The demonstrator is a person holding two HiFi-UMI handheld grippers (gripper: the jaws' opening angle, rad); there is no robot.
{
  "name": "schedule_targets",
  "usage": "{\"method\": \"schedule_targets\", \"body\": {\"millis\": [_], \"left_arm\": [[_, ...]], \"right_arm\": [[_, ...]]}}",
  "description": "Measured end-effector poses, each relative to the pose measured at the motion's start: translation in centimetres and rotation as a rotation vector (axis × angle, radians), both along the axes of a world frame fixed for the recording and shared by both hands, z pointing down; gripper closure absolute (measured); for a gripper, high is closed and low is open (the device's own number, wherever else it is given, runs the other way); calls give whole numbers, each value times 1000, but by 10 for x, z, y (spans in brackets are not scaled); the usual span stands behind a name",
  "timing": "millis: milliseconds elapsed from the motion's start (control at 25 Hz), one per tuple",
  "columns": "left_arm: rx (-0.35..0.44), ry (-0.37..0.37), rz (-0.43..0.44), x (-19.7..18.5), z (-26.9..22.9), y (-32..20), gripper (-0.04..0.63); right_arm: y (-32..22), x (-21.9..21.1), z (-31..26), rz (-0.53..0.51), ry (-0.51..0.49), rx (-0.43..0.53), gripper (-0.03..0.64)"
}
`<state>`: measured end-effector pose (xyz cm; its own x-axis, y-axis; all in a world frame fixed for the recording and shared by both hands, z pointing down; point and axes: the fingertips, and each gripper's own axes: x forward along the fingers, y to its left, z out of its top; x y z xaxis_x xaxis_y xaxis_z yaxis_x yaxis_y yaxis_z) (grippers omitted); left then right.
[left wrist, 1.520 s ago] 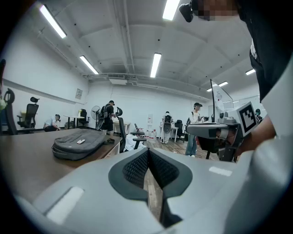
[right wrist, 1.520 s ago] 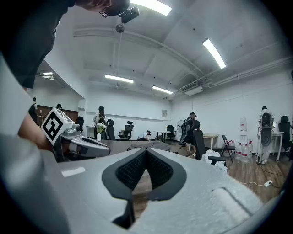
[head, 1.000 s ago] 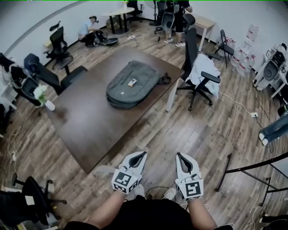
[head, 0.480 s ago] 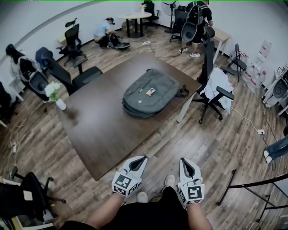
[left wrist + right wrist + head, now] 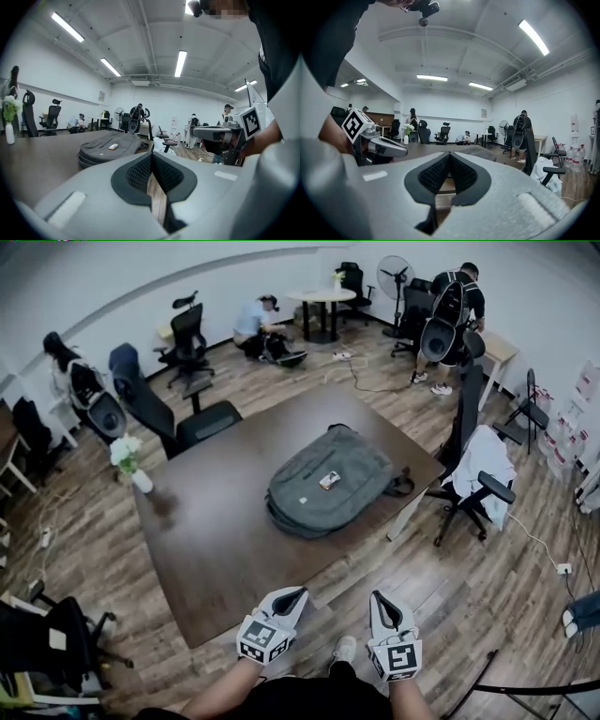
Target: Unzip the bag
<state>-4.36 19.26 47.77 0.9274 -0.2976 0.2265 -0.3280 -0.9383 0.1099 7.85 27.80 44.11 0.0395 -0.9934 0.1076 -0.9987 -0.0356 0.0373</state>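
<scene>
In the head view, the gray bag point(image 5: 328, 486) lies flat on the dark counter point(image 5: 220, 526), toward its far right part. A small flat object point(image 5: 329, 480) rests on top of the bag. The left tool point(image 5: 293, 593) and the right tool point(image 5: 378, 597) are low in the picture, over the wooden floor point(image 5: 441, 587), just beside the near corner of the counter. Both are well apart from the bag, and their tips point toward it.

In the left gripper view, the jaws of the left tool are pressed together with nothing between them. The bag lies ahead and a little to the left on the counter, not touched. The right tool shows at the right.

In the right gripper view, the jaws of the right tool also meet, and they pinch nothing. The bag is a low gray form straight ahead, beyond the tips. The left tool shows at the left.
</scene>
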Motion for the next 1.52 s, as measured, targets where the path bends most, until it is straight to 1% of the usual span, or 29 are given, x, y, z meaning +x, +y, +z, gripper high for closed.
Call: {"method": "schedule_targets", "body": {"millis": [120,240,400,520,680,800,920,1200,1520], "left_arm": [[-13,-8,-53,18,3,-17,577],[-2,-21,-99,33,4,-30,577],[5,-4,-171,49,2,-44,577],[10,-4,-202,56,2,-51,577],[-15,-31,-250,46,14,-56,577],[-41,-34,-299,36,21,-69,577],[-55,-35,-329,28,25,-87,577],[-72,-21,-398,10,33,-157,577],[-97,-21,-442,-5,38,-234,577]], "right_arm": [[-21,28,2,-45,-7,-5,614],[-40,46,4,-107,-12,-9,614],[-60,60,8,-199,-8,-12,614],[-76,65,10,-253,-7,-17,614],[-90,59,14,-317,-19,-26,614],[-106,54,19,-350,-28,-32,614],[-127,50,21,-372,-38,-39,614],[-201,31,17,-441,-6,-56,614],[-280,11,12,-503,11,-83,614]]}}
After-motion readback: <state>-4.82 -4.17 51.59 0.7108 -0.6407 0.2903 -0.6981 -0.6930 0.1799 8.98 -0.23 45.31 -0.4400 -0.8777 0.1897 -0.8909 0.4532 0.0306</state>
